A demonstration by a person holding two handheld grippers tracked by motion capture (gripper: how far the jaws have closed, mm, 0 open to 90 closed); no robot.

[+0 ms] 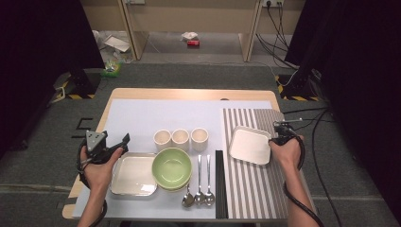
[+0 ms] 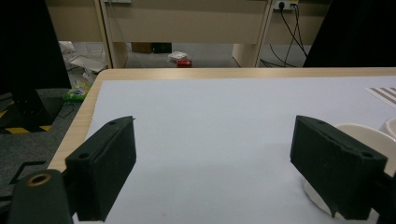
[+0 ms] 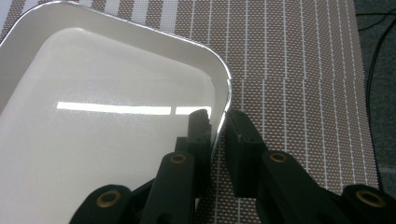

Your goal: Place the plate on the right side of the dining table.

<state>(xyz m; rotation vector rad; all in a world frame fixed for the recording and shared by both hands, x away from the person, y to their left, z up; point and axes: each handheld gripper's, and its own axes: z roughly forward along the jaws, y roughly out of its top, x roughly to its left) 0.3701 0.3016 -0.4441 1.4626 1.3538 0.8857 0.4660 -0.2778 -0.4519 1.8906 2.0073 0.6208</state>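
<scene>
Two grippers: right gripper (image 3: 218, 128) fingers pinching the white tray (image 1: 249, 144) rim on striped mat (image 1: 255, 189), left gripper (image 2: 215, 168) fingers wide, empty.

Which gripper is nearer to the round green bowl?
Left. The left gripper hovers just beyond the round green bowl; the right gripper clamps the white square plate's rim, farther off.

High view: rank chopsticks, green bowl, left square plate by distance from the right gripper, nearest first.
From the right gripper:
1. Chopsticks, at the striped mat's left edge.
2. Green bowl, centre, past the spoons.
3. Left square plate, beside the left hand.
</scene>
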